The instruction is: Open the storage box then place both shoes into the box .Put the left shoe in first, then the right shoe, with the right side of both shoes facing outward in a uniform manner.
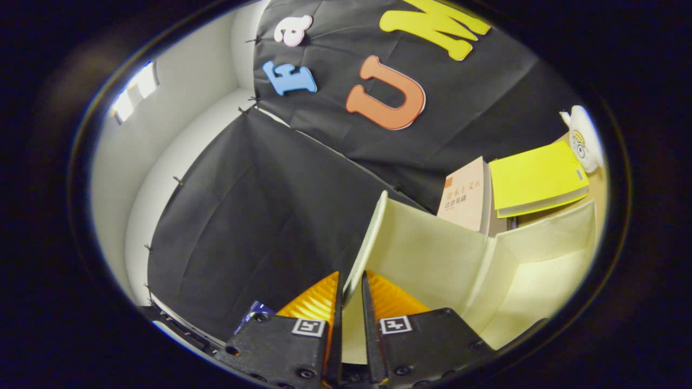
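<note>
The storage box (pixel 540 270) is pale cream, with its inside walls showing just ahead of the fingers and to their right. Its lid (pixel 427 243) stands raised, tilted up and away from the box. My gripper (pixel 351 283) is shut on the lid's near edge, which runs as a thin pale strip between the two fingers. One finger lies on the lid's outer face and the other on its inner face. The inside of the box that shows holds nothing.
Beyond the box, two books lean together: a beige one (pixel 467 197) and a yellow one (pixel 535 181). A white plush toy (pixel 584 138) sits past them on a tan surface. A small blue item (pixel 254 312) shows beside the fingers.
</note>
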### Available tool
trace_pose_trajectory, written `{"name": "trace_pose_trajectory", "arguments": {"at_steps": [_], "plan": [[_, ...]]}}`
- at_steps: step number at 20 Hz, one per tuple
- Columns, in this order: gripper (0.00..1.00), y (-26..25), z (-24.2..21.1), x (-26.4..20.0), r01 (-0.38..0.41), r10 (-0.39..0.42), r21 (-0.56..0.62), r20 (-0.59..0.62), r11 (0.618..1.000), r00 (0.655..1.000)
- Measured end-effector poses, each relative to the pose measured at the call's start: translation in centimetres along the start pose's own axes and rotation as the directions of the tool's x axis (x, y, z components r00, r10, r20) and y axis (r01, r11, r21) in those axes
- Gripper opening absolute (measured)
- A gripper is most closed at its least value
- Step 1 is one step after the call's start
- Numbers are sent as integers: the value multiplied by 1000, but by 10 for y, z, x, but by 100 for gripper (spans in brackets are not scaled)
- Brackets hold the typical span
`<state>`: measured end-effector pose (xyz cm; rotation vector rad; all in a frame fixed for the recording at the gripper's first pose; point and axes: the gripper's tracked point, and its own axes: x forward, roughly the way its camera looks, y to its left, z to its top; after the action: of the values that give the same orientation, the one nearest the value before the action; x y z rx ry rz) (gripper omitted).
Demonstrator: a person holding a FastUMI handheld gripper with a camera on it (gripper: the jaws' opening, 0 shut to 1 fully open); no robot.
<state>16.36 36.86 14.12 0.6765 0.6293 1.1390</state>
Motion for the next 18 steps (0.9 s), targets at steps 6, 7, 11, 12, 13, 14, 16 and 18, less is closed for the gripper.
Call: {"name": "trace_pose_trajectory", "arguments": {"at_steps": [6,7,11,12,13,14,16,18], "plan": [[99,-13,-8,-18,131,-129,-32,58,991,990],[100,-16,-11,-23,159,-157,-42,54,986,986],[100,-41,-19,-59,271,-269,-98,32,957,962],[100,-48,-19,-71,296,-294,-110,34,949,955],[100,-60,-21,-85,332,-331,-119,33,936,943],[100,-71,-19,-99,370,-368,-113,35,922,929],[100,-83,-18,-123,393,-392,-88,30,915,919],[100,-101,-19,-151,422,-421,-74,29,904,907]]}}
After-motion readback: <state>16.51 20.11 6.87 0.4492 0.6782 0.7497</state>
